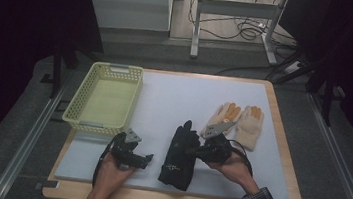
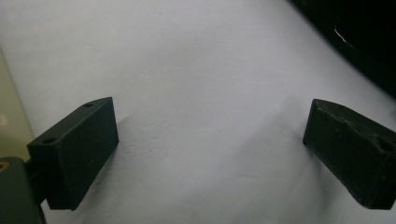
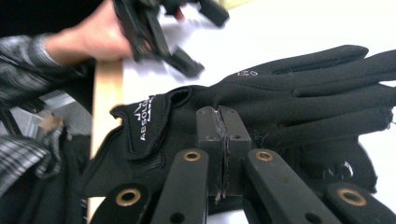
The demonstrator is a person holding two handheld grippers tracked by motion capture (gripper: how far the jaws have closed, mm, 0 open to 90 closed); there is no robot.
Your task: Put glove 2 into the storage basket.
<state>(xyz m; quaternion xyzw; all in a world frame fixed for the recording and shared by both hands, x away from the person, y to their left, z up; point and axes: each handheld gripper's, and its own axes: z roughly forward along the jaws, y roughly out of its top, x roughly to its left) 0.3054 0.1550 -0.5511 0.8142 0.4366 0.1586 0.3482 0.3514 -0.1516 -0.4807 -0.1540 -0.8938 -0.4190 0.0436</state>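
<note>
A pair of black gloves point(image 1: 179, 161) lies stacked in the middle of the white mat point(image 1: 175, 97), fingers pointing away from me. My right gripper point(image 1: 191, 151) rests at their right edge, its jaws shut together with the tips against the black glove point(image 3: 303, 88); no fabric shows between them. In the right gripper view, the right gripper point(image 3: 222, 116) points across the glove's palm near the cuff. My left gripper point(image 1: 146, 160) hovers left of the gloves. In its own view, the left gripper point(image 2: 210, 140) is open over bare mat, nothing between its jaws.
A yellow plastic basket point(image 1: 70, 110) stands at the mat's left side. Two tan gloves with orange fingertips point(image 1: 250, 125) lie side by side at the right. The wooden table edge point(image 1: 281, 136) frames the mat. Cables and desk legs point(image 1: 196, 26) lie beyond.
</note>
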